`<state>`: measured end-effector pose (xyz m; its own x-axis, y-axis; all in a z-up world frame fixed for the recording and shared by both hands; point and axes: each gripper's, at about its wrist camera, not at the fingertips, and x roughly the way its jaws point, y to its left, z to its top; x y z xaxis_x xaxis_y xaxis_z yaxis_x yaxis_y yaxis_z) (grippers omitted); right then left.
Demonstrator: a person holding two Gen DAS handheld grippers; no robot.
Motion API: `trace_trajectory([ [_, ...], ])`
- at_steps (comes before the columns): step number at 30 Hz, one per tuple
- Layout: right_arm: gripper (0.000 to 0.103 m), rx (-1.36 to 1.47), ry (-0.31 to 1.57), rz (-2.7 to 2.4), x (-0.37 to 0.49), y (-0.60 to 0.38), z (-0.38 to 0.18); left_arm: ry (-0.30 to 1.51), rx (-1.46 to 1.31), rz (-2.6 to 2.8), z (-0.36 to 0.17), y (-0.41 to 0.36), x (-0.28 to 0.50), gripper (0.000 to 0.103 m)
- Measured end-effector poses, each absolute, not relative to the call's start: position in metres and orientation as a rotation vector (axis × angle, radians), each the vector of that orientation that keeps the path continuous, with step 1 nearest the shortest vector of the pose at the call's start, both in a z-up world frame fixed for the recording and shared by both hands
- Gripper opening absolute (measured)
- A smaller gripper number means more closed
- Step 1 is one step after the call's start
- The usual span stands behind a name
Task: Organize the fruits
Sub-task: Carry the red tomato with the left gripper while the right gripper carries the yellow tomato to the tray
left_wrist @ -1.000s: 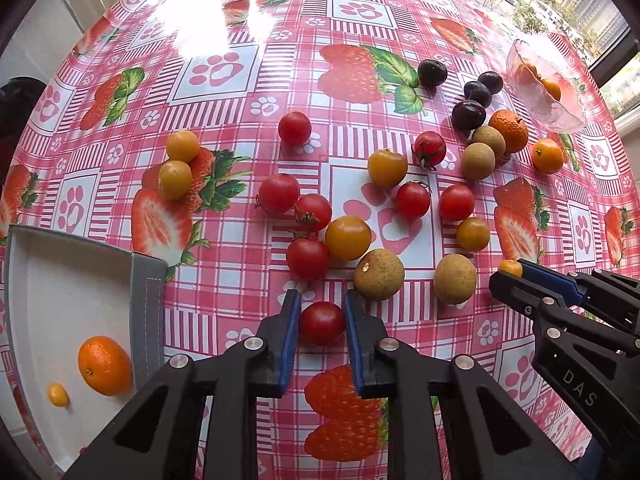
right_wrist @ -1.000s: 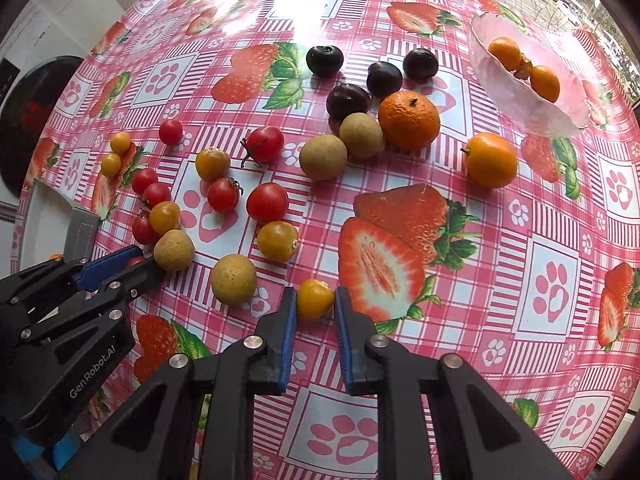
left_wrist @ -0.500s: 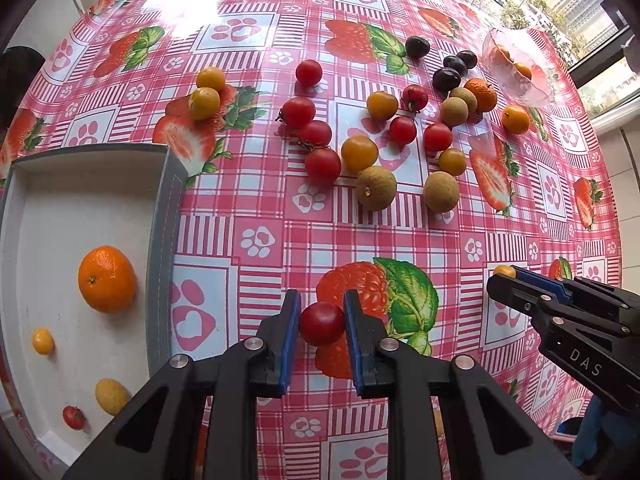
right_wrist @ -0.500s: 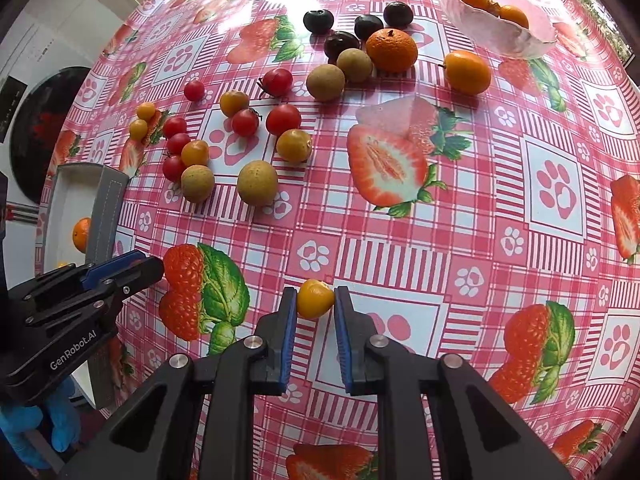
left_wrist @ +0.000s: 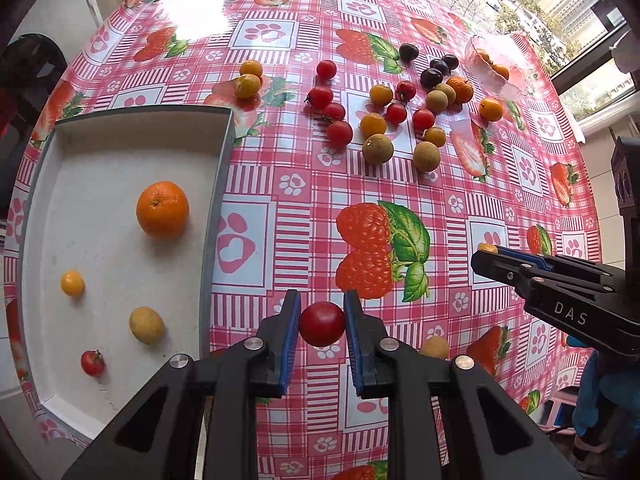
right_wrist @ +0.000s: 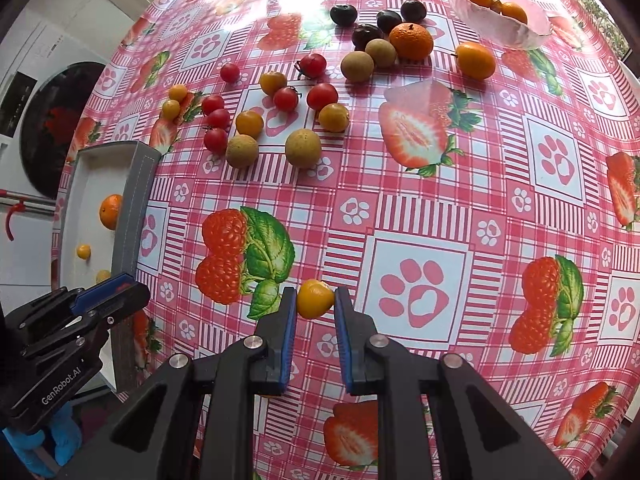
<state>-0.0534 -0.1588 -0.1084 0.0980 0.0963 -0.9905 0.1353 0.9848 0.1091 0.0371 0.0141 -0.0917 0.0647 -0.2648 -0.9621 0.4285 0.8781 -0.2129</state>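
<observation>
Here the left hand-held gripper (left_wrist: 322, 322), marked "GenRobot.AI", was clamped on a red cherry tomato (left_wrist: 322, 323) above the bench (left_wrist: 400, 168), just beside the white tray (left_wrist: 218, 184). The right hand-held gripper (right_wrist: 315, 302), lettered "DAS", was clamped on a yellow tomato (right_wrist: 314, 298).

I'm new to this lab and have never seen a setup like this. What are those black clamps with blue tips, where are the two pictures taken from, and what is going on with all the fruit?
They are hand-held two-finger grippers, one in each of a person's hands, each with a camera looking along its fingers. The left view shows the left gripper shut on a red cherry tomato; the right view shows the right gripper shut on a yellow cherry tomato. Below lies a strawberry-print tablecloth with scattered tomatoes, brown round fruits, dark plums and oranges. A white tray at the left already holds an orange and three small fruits. A pink glass bowl holds more oranges.
</observation>
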Motion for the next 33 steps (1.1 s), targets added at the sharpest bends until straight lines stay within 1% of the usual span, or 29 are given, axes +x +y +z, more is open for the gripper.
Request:
trace_trajectory([
  [12, 0.02, 0.124, 1.498, 0.072, -0.053, -0.095, -0.102, 1.39, 0.107, -0.459, -0.075, 0.071, 0.034, 0.023],
  [19, 0.02, 0.093, 1.504, 0.136, -0.049, -0.055, -0.097, 1.391, 0.078, -0.393, -0.075, 0.111, 0.034, 0.023],
  [33, 0.02, 0.025, 1.521, 0.266, -0.022, 0.022, -0.104, 1.365, 0.002, -0.211, -0.084, 0.189, 0.071, 0.023],
])
